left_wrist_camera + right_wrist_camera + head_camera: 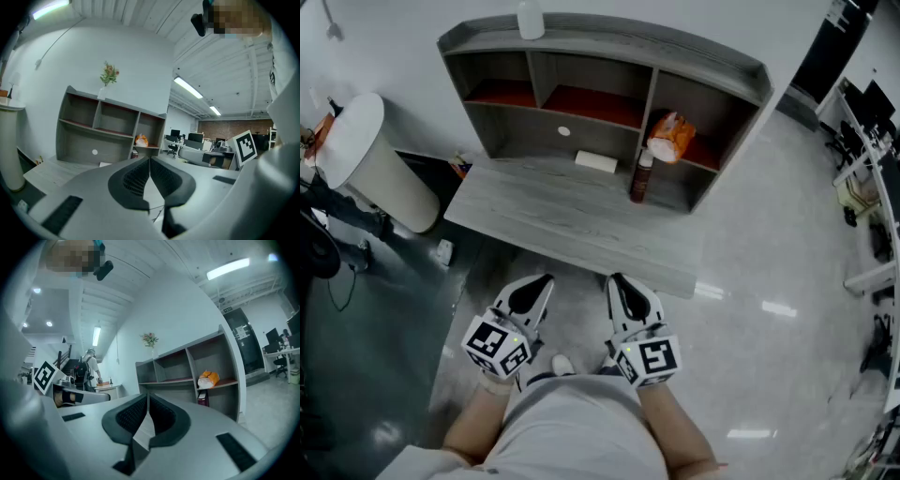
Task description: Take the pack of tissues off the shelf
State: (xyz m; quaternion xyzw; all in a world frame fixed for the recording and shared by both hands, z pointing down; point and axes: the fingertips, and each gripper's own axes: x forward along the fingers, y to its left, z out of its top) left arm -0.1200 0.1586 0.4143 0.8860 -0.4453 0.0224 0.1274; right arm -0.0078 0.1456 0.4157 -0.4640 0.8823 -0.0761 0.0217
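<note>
Closest to the person, both tools are held low in front of the body, short of the worktop's near edge. The left tongs are clenched: the left gripper view shows the two dark pads meeting at their tips with nothing between them. The right tongs are clenched as well, tips together and empty in the right gripper view.

Beyond them lies the grey worktop, bare across its front. Toward its back, a flat white box lies near the middle, and a brown bottle stands upright to its right, just in front of the shelf's right-hand bay.

The shelf stands at the far edge of the worktop. The pack of tissues, orange and white, sits on the upper board of the rightmost compartment, just above and behind the bottle. A white vase stands on the shelf's top.

By my reading the task has not begun: the pack is untouched and well apart from both tongs. Everything remains, namely the reach, opening one tool, closing on the pack and lifting it clear of the bottle.
</note>
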